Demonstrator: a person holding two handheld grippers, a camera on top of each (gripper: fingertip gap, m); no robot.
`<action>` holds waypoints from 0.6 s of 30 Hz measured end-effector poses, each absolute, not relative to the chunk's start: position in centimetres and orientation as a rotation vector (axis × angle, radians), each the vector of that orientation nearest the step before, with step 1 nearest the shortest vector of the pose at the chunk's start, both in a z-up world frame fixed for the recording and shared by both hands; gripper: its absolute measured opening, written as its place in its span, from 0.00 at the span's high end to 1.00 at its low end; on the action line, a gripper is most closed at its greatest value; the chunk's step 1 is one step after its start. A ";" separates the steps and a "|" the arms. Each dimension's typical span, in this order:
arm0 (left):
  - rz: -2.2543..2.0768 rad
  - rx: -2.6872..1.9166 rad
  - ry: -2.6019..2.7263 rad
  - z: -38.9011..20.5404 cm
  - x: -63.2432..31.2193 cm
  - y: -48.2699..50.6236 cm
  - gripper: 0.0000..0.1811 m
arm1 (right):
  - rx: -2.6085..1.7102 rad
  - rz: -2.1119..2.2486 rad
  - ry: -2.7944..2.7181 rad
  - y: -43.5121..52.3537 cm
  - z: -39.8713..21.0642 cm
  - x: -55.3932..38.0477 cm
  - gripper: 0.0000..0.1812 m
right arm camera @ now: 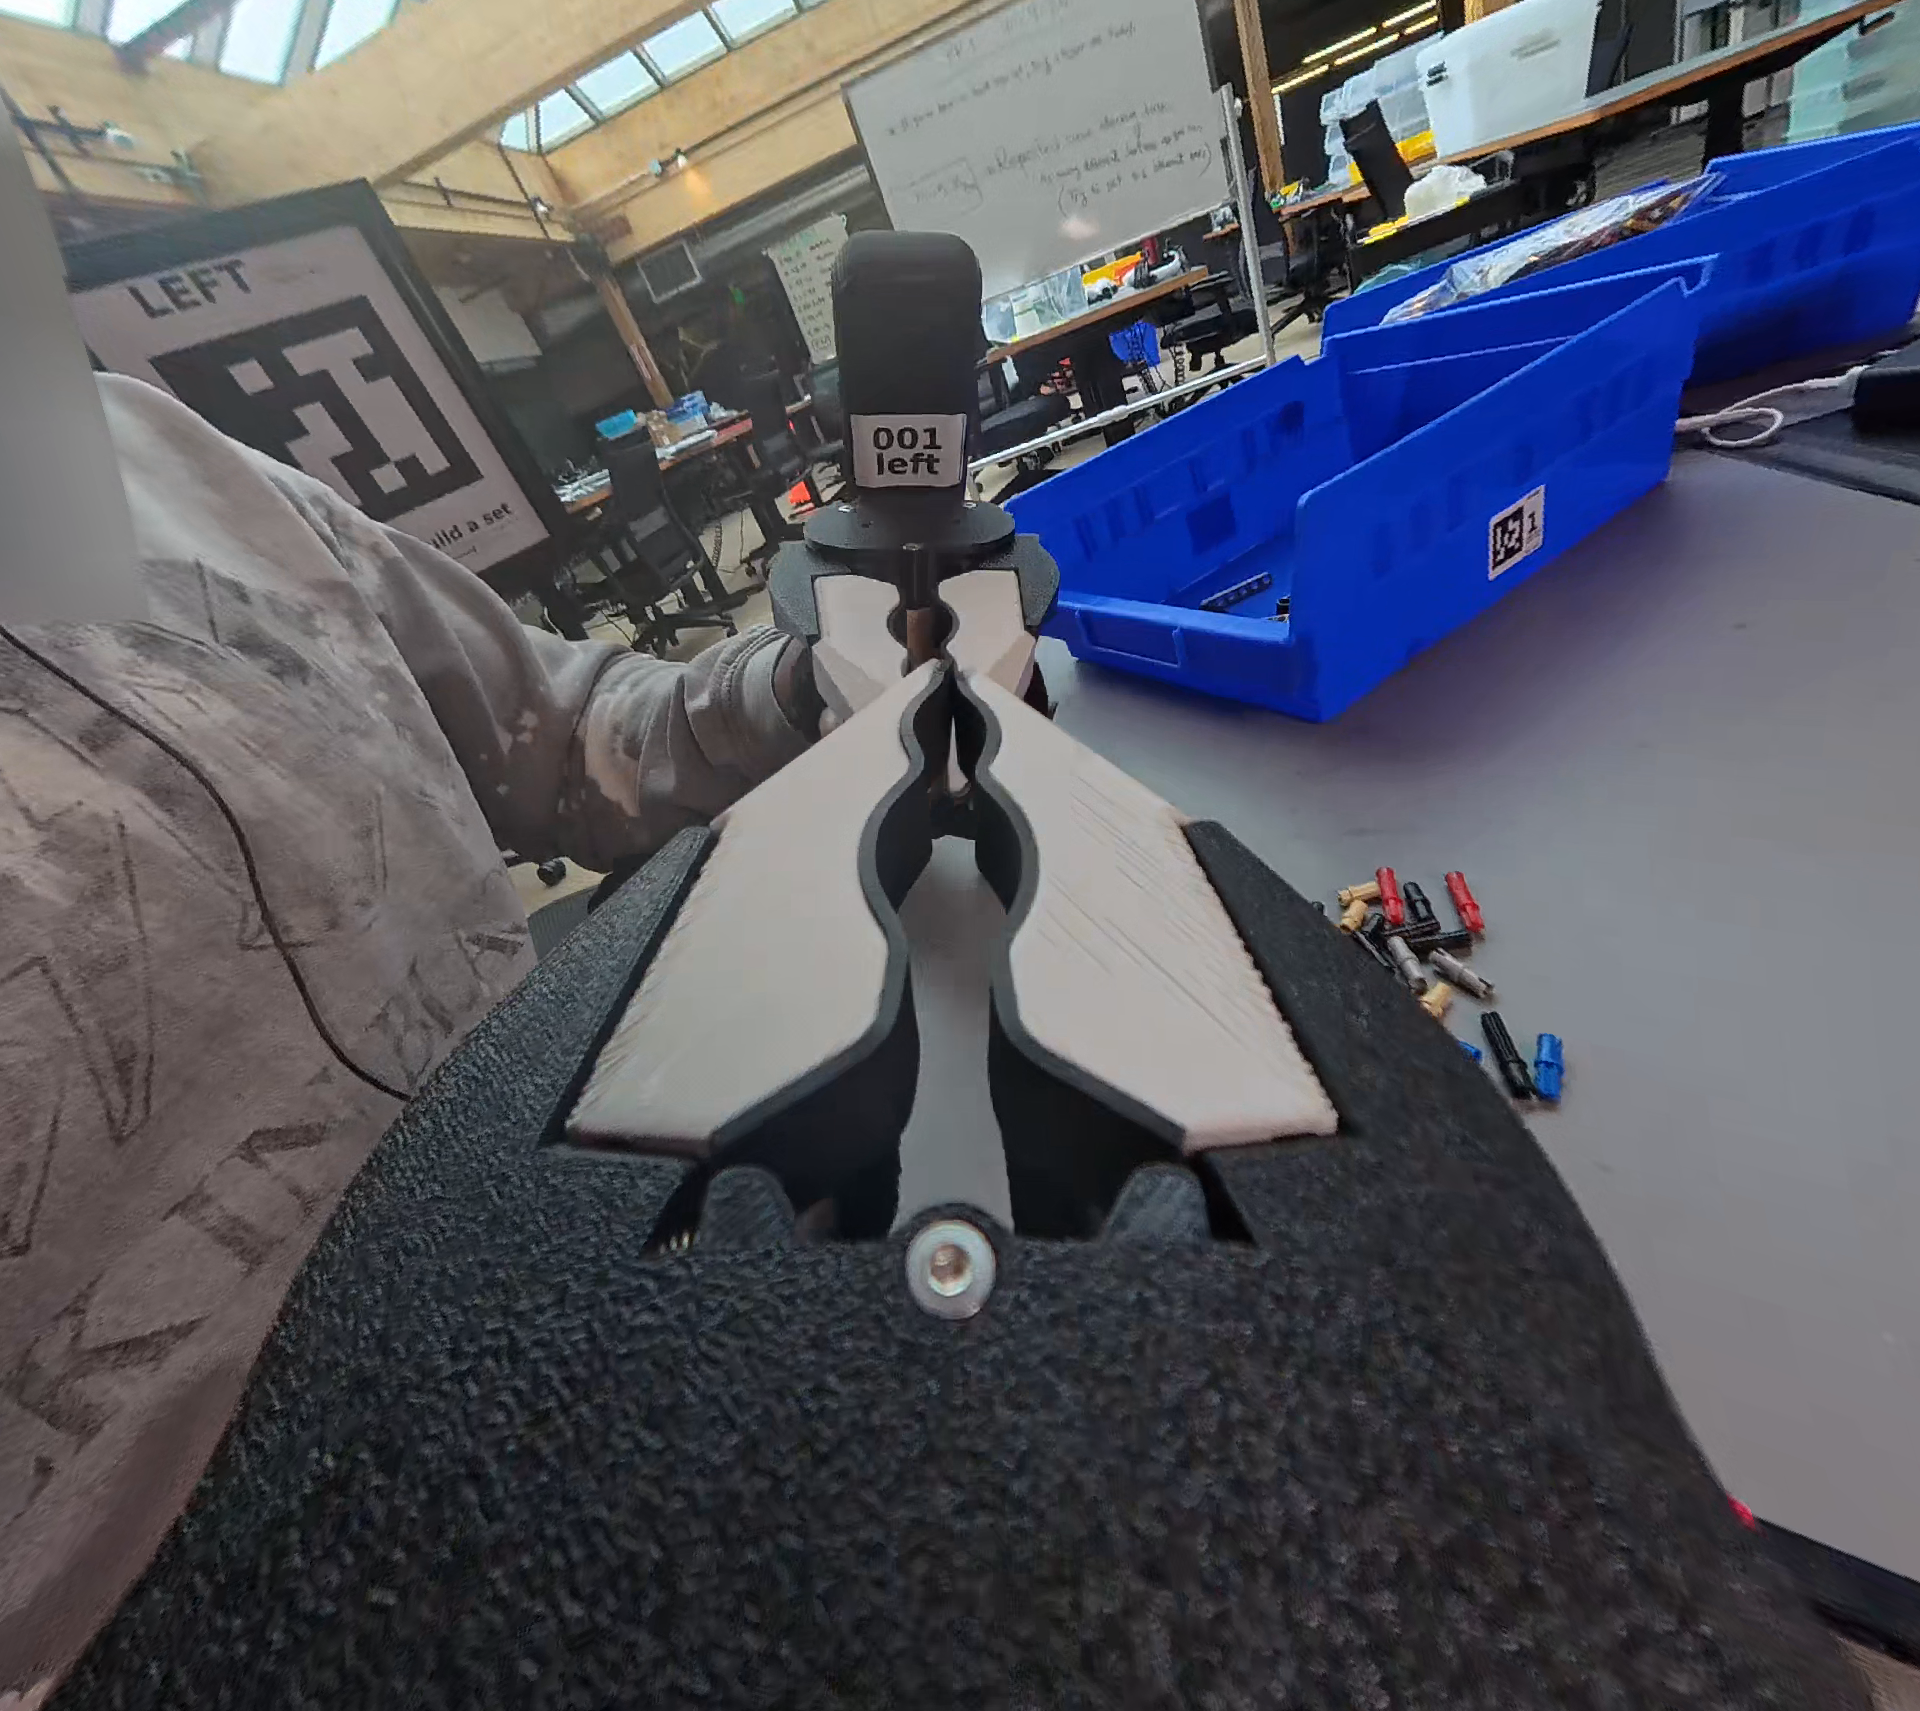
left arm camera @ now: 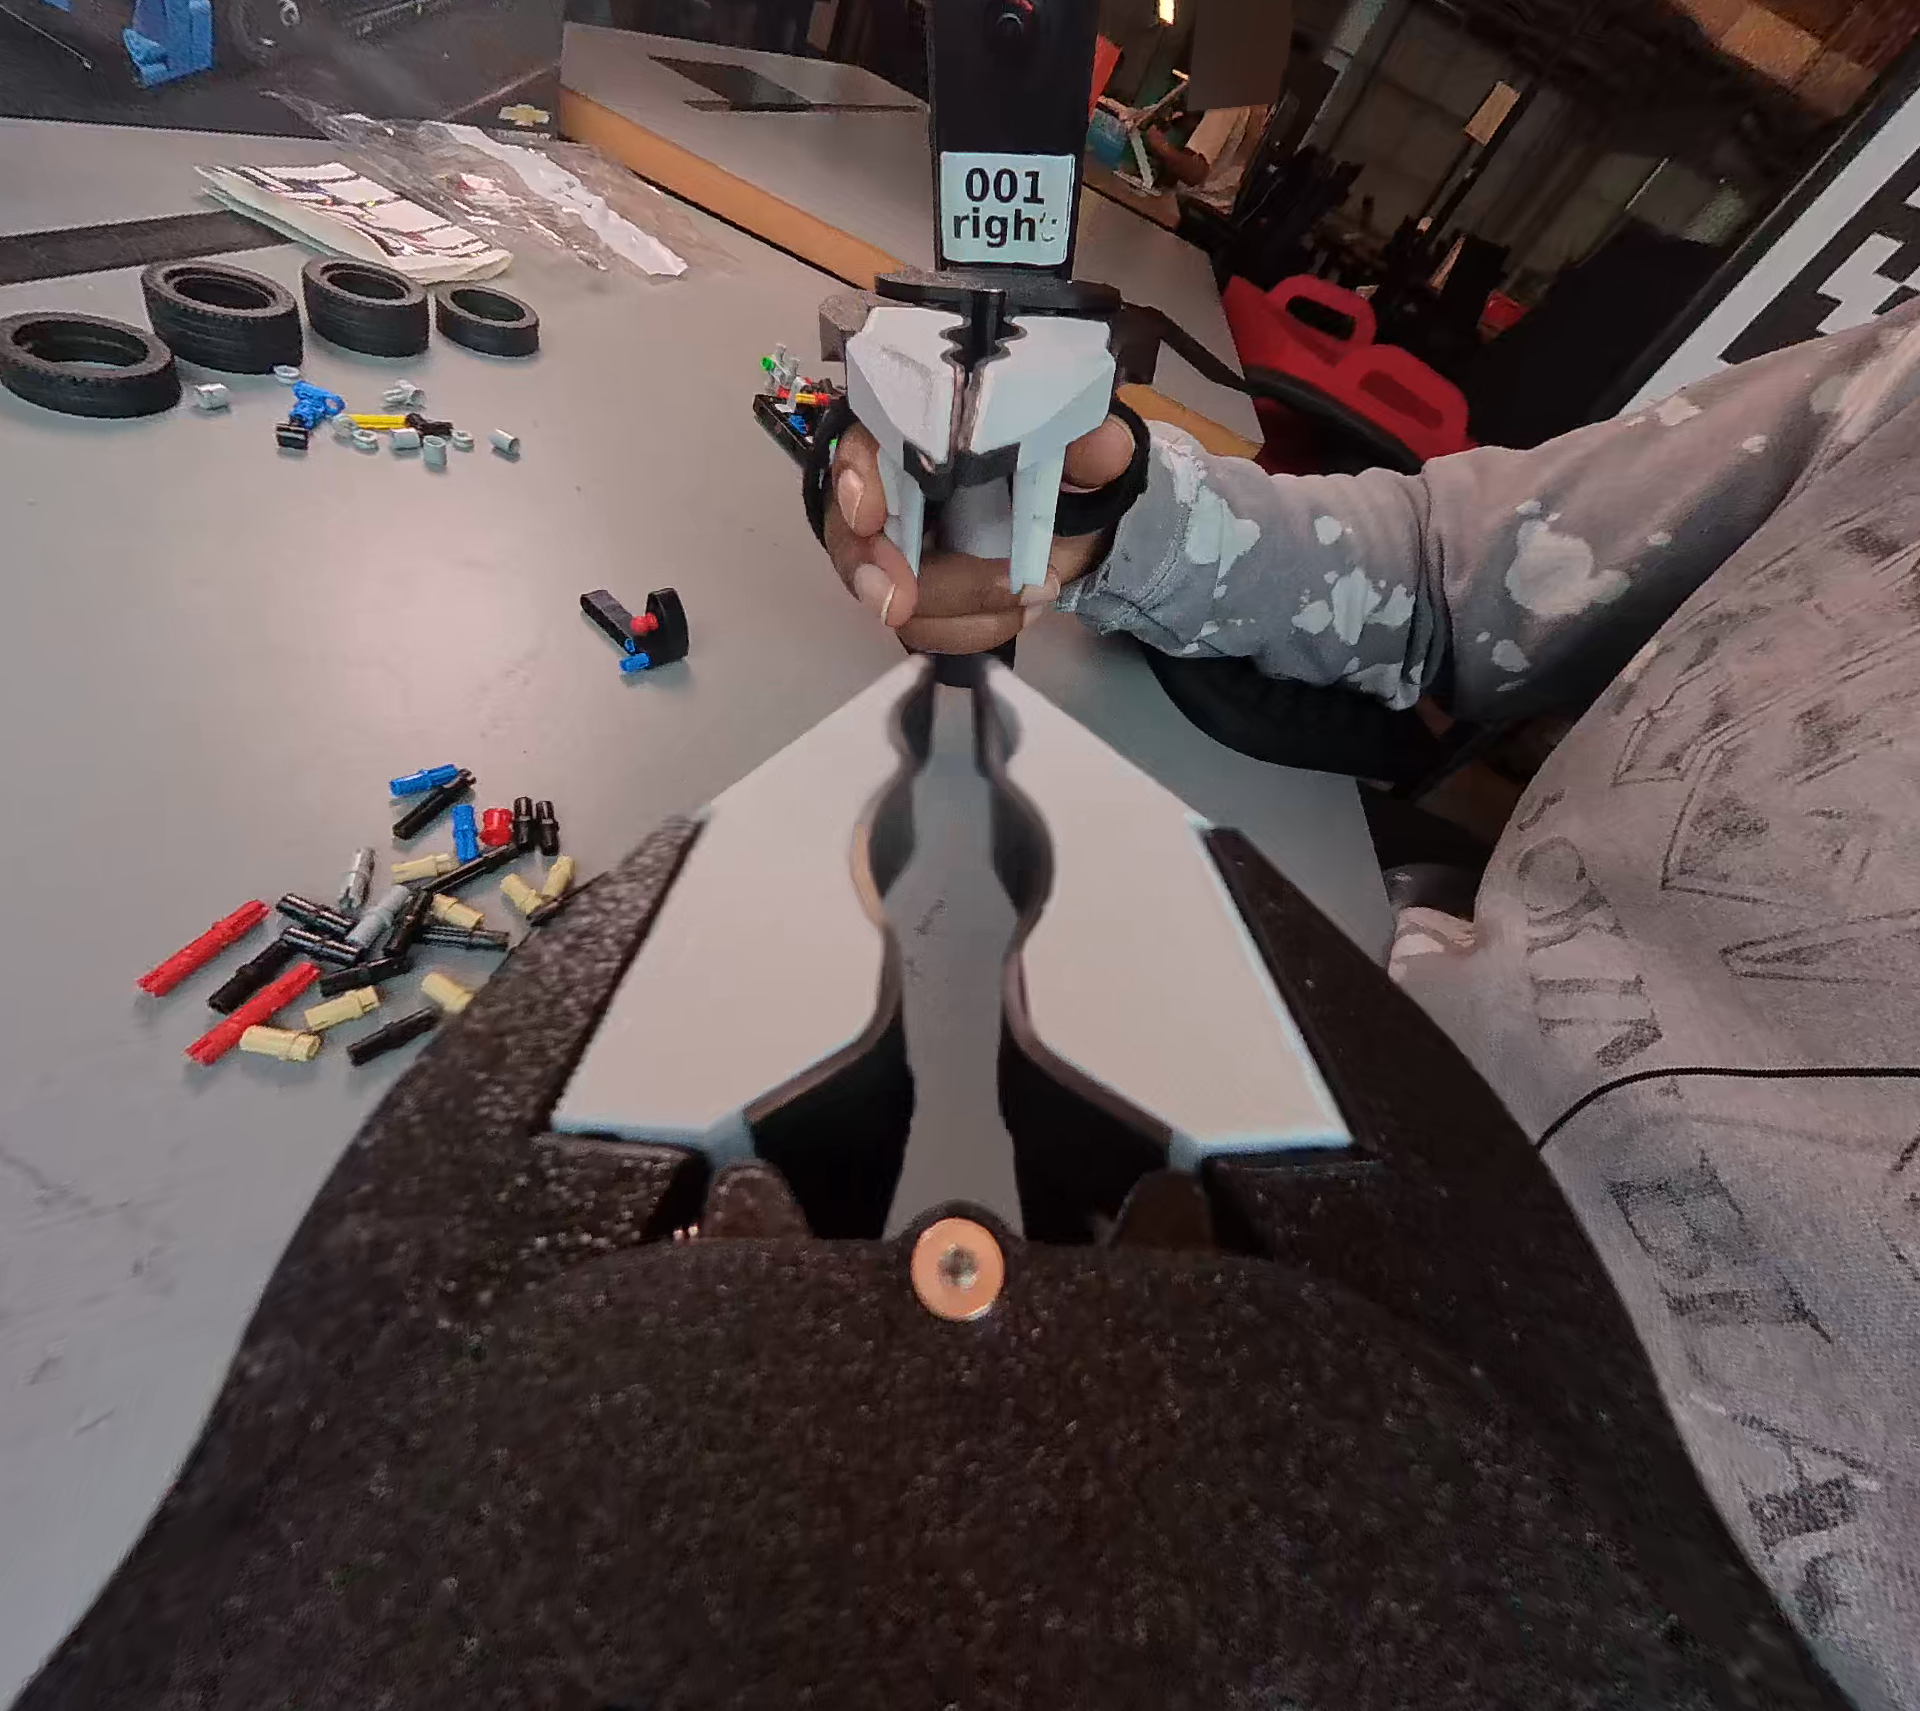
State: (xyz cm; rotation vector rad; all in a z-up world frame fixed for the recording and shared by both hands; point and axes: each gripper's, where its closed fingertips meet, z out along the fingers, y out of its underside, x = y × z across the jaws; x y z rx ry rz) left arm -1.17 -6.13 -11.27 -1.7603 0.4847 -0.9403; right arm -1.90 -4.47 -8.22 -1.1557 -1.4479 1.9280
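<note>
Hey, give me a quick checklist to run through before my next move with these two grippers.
1. Left gripper fingers closed: ok.
2. Right gripper fingers closed: ok.
3. Whether a piece is pinched where the two grippers' tips meet: cannot tell.
4. Loose pins lie on the table, apart from both grippers: ok.
5. Four tyres lie flat and are untouched: ok.
6. Blue bin stands clear of the grippers: ok.
</note>
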 end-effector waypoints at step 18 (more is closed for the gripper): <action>-0.520 -2.270 0.752 -20.1 -5.7 -7.8 0.84 | -1.281 1.192 -1.984 -4.3 -17.5 -1.6 0.91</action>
